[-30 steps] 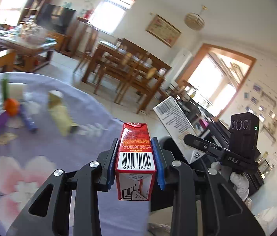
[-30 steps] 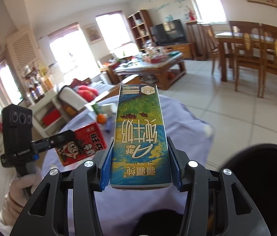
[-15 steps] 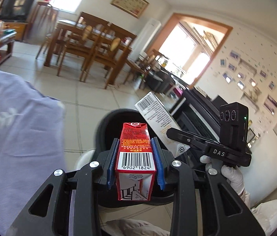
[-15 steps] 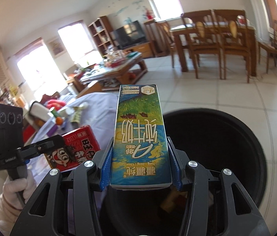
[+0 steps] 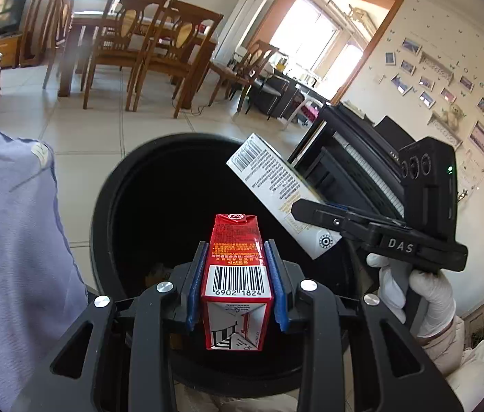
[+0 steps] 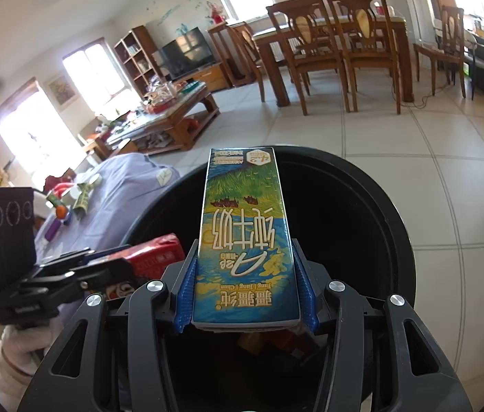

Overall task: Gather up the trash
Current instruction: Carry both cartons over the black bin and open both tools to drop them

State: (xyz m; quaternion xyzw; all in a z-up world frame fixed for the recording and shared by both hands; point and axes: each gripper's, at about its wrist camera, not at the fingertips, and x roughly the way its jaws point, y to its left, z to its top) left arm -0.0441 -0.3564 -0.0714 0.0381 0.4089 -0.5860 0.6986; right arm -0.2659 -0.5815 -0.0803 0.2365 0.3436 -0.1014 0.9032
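Both sets of jaws are clamped: our left gripper [image 5: 236, 286] pinches a small red carton [image 5: 236, 274] by its narrow sides, blue pads [image 5: 195, 285] flat against it, barcode up; our right gripper [image 6: 245, 288] squeezes a taller blue-green milk carton [image 6: 245, 233] the same way, w/ print upside down to the cam. Side grips like this probably keep the cartons from twisting and let them fall straight once we let go. Just beyond the fingertips sits the black trash bin [image 5: 104, 206], mouth wide open under both cartons, some scraps already at the bottom, so we judge we're at the drop step and only the release is left. Both tools tilt down toward the bin, which suits a clean drop. In the left view a white-gloved hand [image 5: 413, 295] holds the other tool over the bin's right edge. Left of the bin is the table w/ purple cloth [image 6: 128, 189], more bits of trash [image 6: 82, 199] on it, so more trips look likely. Farther off: tiled floor [image 6: 396, 130], dining chairs, TV.
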